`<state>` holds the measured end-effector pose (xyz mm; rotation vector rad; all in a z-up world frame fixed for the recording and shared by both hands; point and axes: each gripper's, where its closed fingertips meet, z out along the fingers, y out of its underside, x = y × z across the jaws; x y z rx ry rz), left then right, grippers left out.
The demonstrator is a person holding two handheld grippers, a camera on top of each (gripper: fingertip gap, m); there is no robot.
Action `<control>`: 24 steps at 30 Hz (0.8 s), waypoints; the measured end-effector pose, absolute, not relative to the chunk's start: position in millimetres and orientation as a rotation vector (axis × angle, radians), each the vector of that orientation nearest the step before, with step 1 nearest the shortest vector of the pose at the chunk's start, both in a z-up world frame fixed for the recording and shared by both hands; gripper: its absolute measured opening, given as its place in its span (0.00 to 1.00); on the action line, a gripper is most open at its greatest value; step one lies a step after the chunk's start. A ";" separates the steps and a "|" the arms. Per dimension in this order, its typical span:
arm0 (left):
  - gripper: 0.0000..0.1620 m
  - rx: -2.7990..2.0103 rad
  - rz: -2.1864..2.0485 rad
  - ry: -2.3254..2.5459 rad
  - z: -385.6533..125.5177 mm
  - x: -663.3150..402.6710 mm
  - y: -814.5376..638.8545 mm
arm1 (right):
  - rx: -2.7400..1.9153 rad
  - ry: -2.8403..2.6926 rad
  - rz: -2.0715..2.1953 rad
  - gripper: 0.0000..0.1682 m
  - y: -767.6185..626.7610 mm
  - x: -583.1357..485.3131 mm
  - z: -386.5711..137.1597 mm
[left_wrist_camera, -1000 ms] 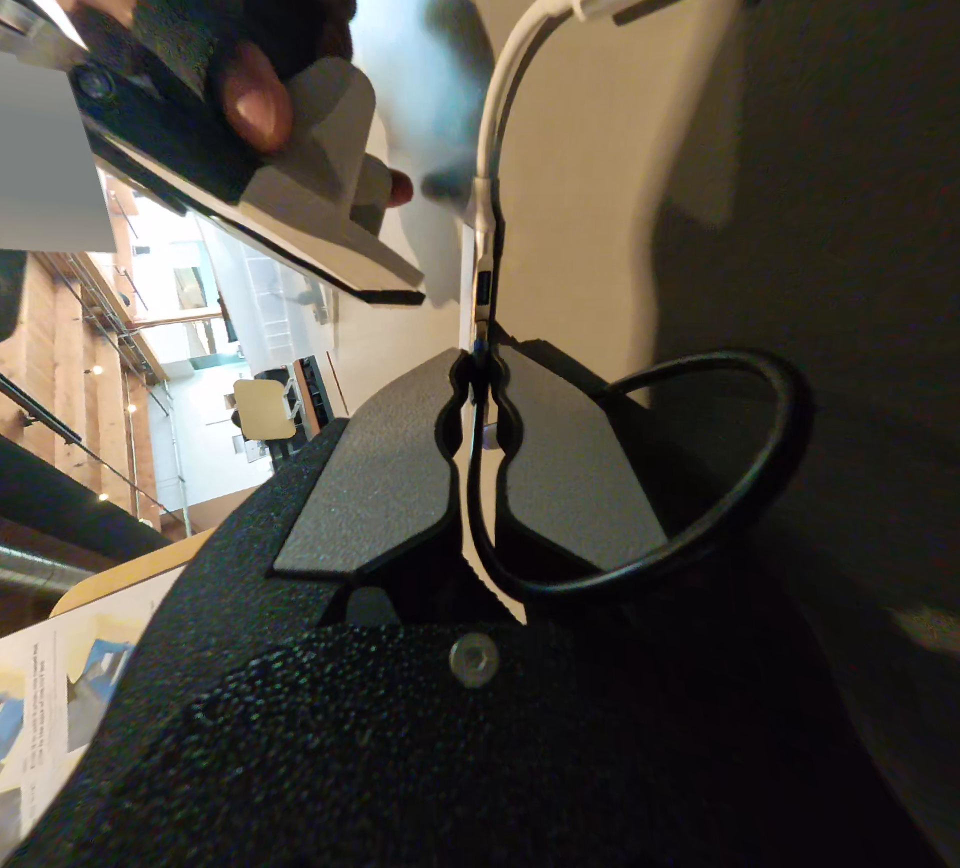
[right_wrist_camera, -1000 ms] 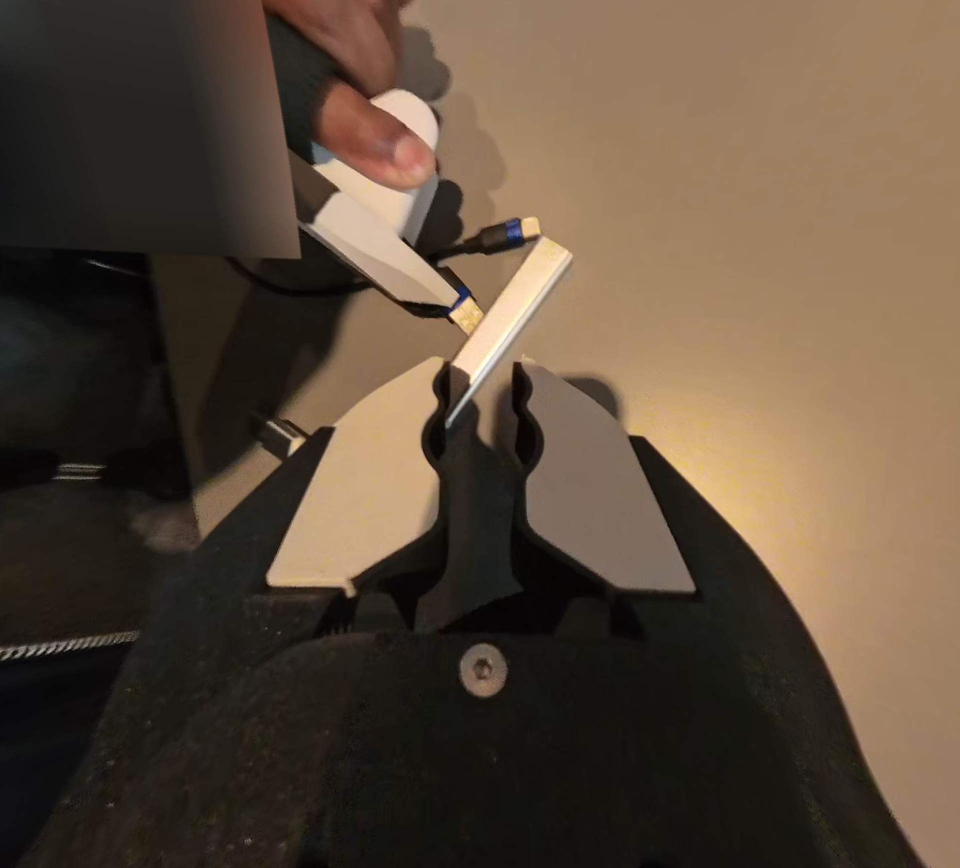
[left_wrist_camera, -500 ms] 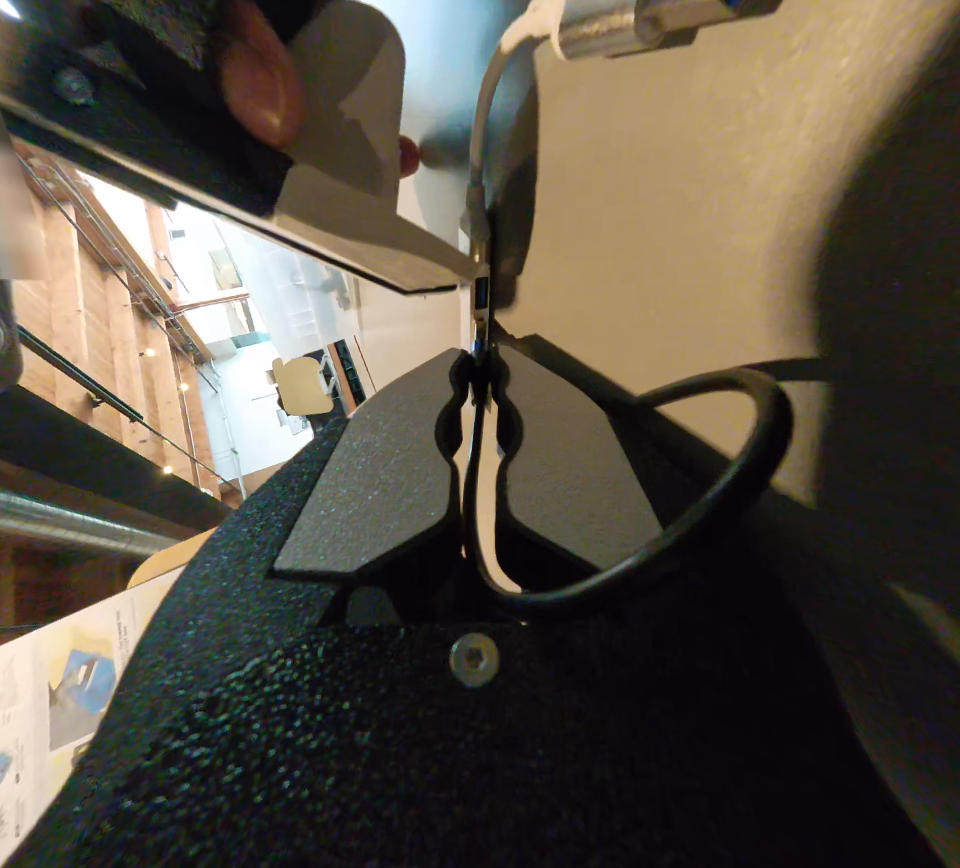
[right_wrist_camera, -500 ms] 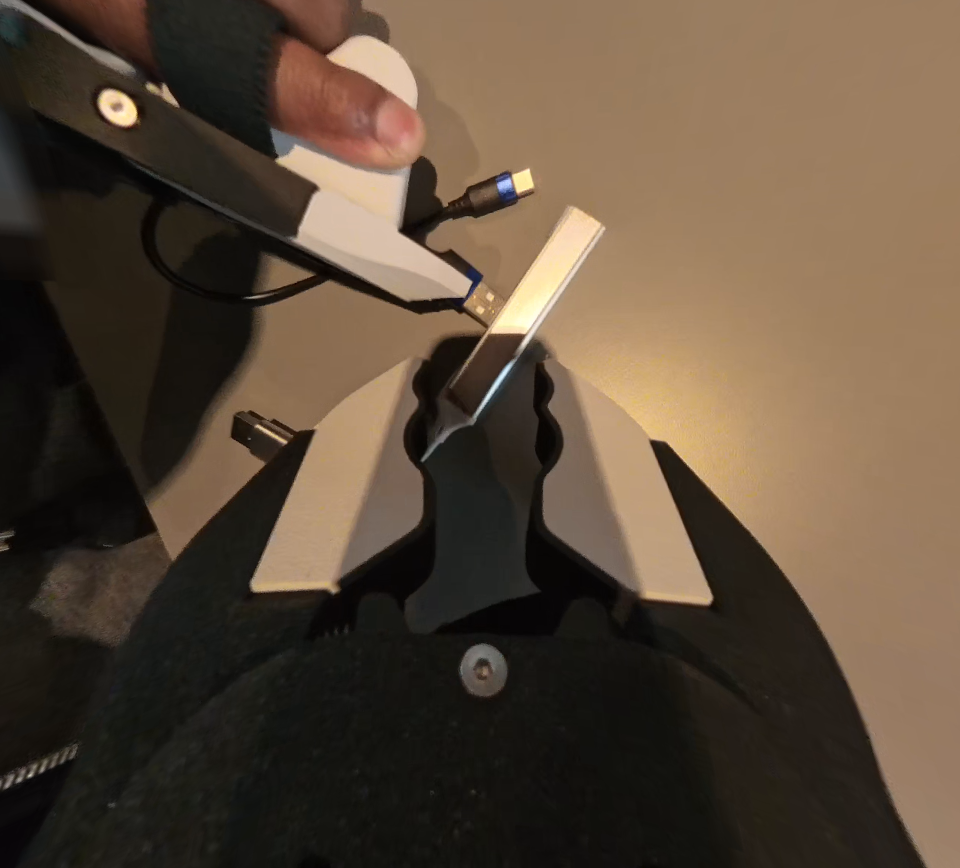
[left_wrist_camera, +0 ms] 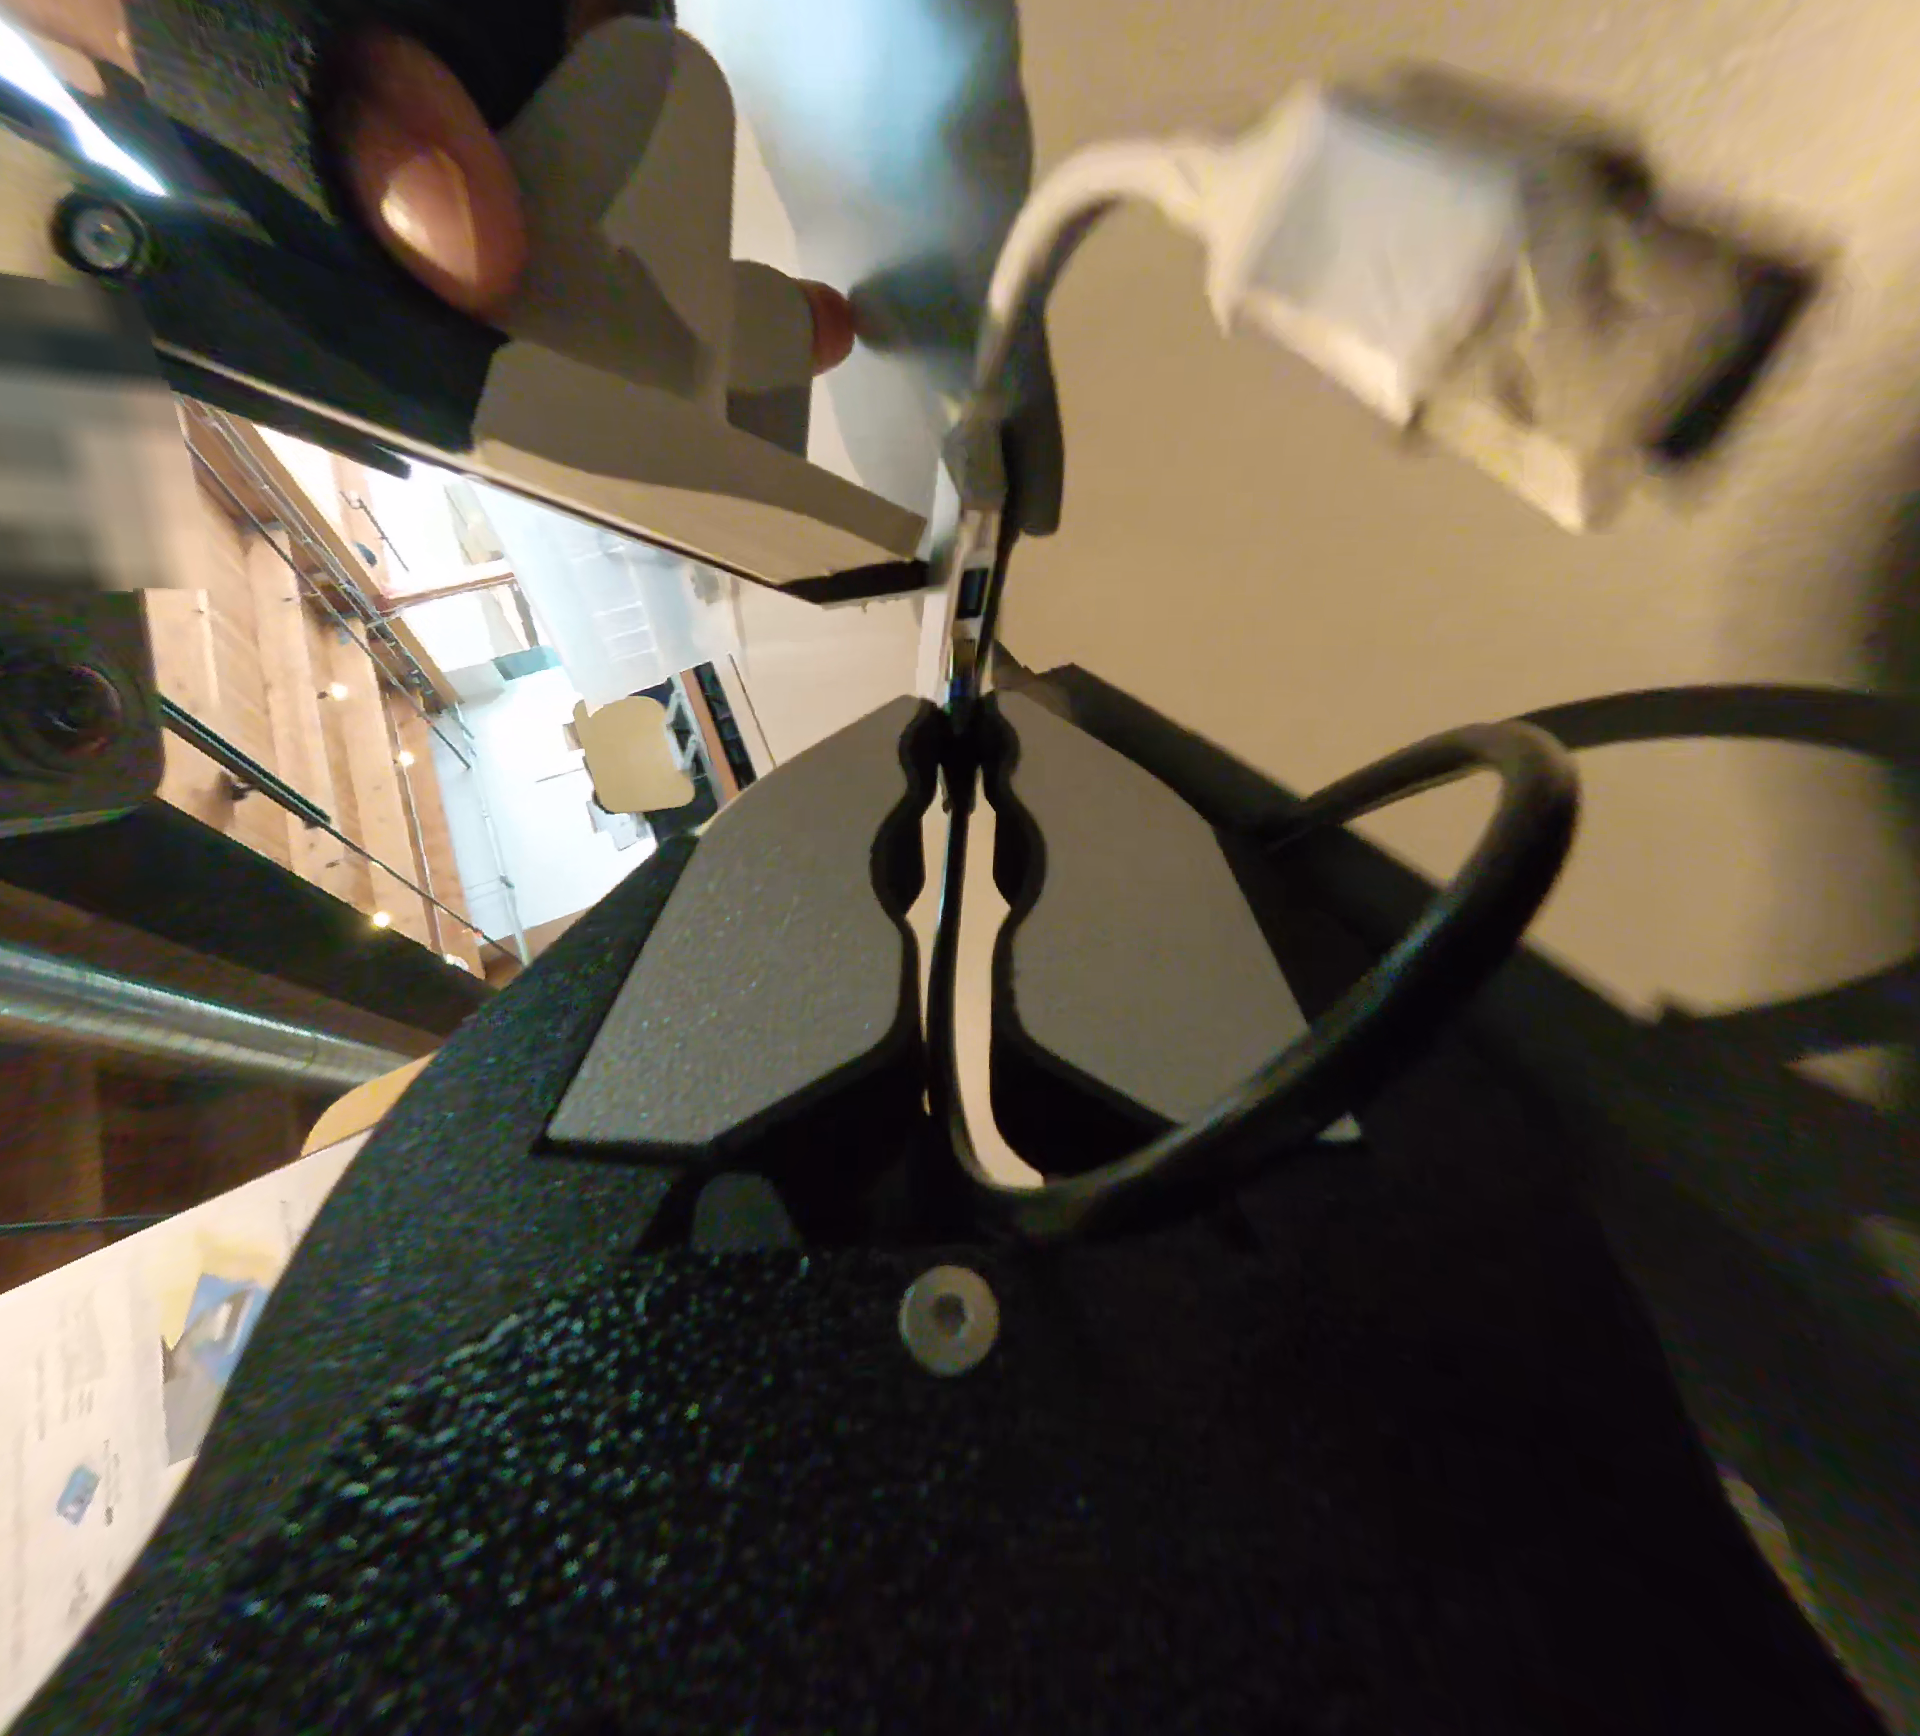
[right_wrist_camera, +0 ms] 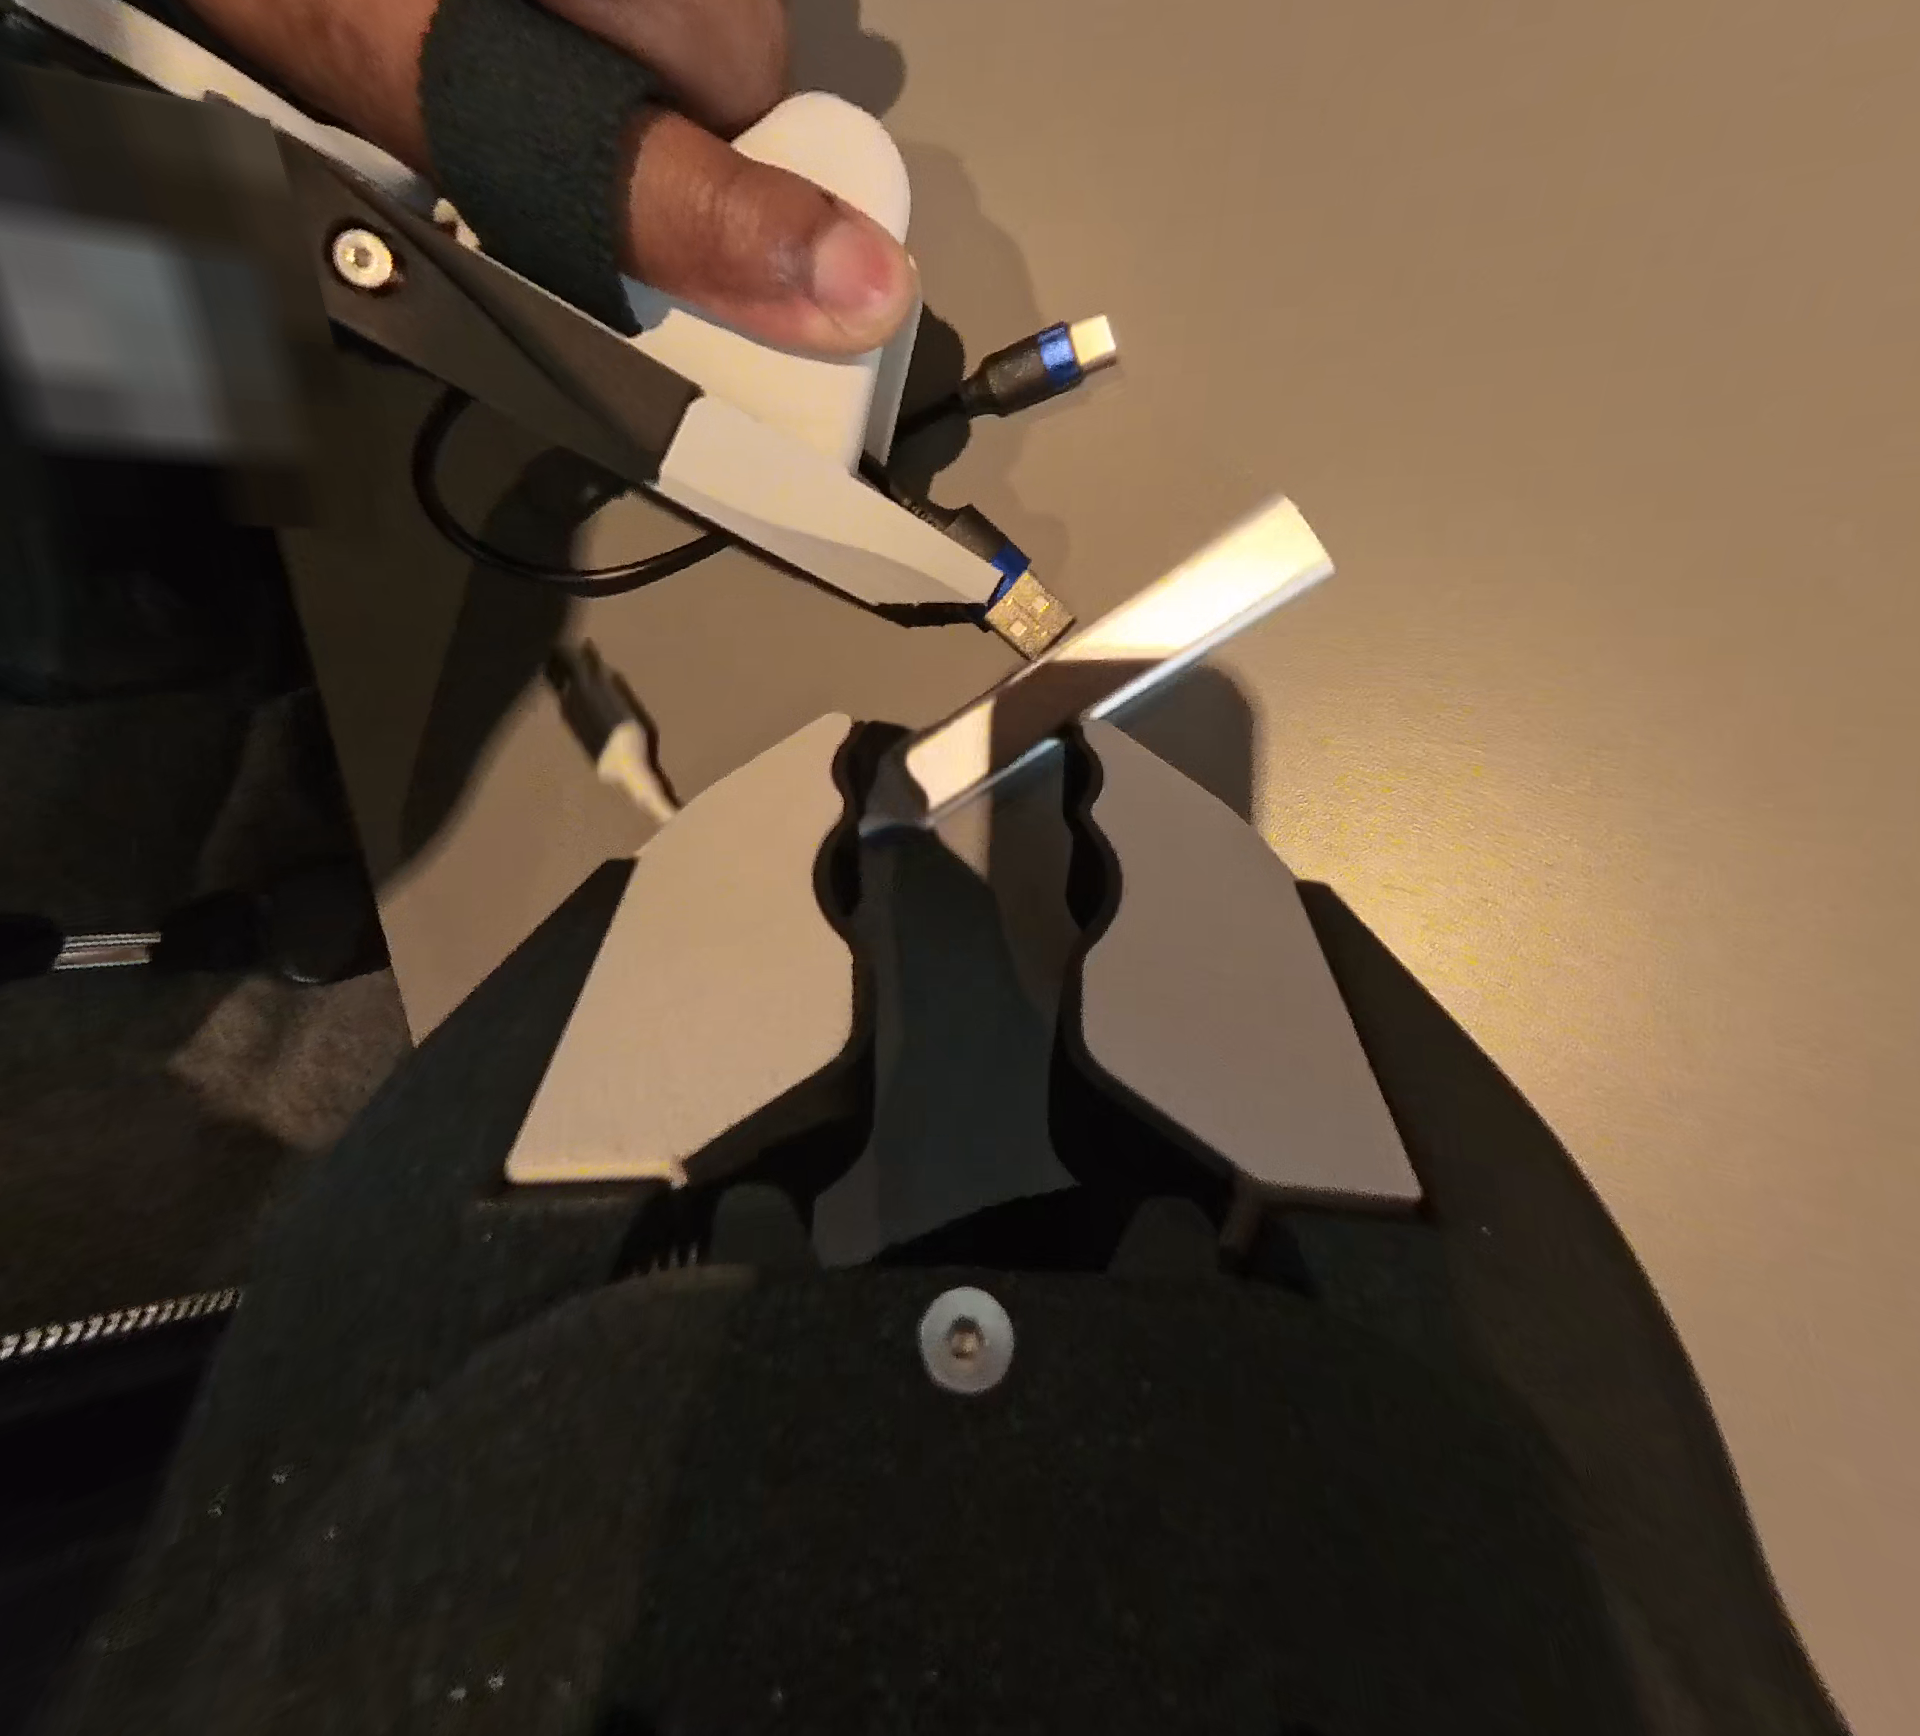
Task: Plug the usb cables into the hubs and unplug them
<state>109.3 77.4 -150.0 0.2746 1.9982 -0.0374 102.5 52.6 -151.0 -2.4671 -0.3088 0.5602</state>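
In the right wrist view my right gripper is shut on a slim silver hub, held slanting above the beige table. My left gripper comes in from the upper left, shut on a black cable's blue-ringed USB-A plug. The plug's metal tip is bare and right at the hub's long edge. The cable's other plug hangs free. In the left wrist view my left gripper is shut on that plug. The hub shows edge-on just ahead, with its white cable and plug dangling, blurred.
The beige table lies under both grippers. Dark clothing with a zip is at the left. The hub's own plug hangs near the table edge. A printed sheet lies at the lower left of the left wrist view. The tips of both grippers are at nearly the same place.
The hub has tilted flatter in my right gripper. My left gripper brought the USB-A plug up to the hub's edge. The hub's white plug swung down and to the right.
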 end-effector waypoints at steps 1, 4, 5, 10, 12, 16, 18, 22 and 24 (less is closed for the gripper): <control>0.05 0.280 -0.031 1.991 -149.4 110.4 78.4 | -2.462 -0.314 0.572 0.21 52.3 102.4 -150.6; 0.05 0.310 -0.047 1.983 -149.2 112.0 77.8 | -2.438 -0.298 0.617 0.16 53.6 104.0 -148.5; 0.05 0.322 -0.061 1.985 -149.6 112.0 76.7 | -2.432 -0.288 0.629 0.15 54.0 105.2 -148.1; 0.05 0.344 -0.093 1.994 -150.7 113.6 73.8 | -2.421 -0.296 0.629 0.17 53.1 105.8 -146.6; 0.05 0.366 -0.084 1.993 -150.8 113.7 73.0 | -2.442 -0.294 0.564 0.21 51.4 109.9 -147.8; 0.05 0.415 -0.035 1.985 -150.4 115.2 73.1 | -2.501 -0.268 0.413 0.23 43.6 116.7 -154.0; 0.05 0.424 -0.034 1.988 -150.9 116.7 73.0 | -2.533 -0.267 0.338 0.24 37.3 116.2 -157.3; 0.05 0.466 -0.077 1.996 -151.9 115.7 67.8 | -2.520 -0.212 0.331 0.23 37.2 113.9 -157.4; 0.05 0.463 -0.107 1.988 -151.6 116.3 63.7 | -2.512 -0.196 0.362 0.24 38.8 113.6 -156.4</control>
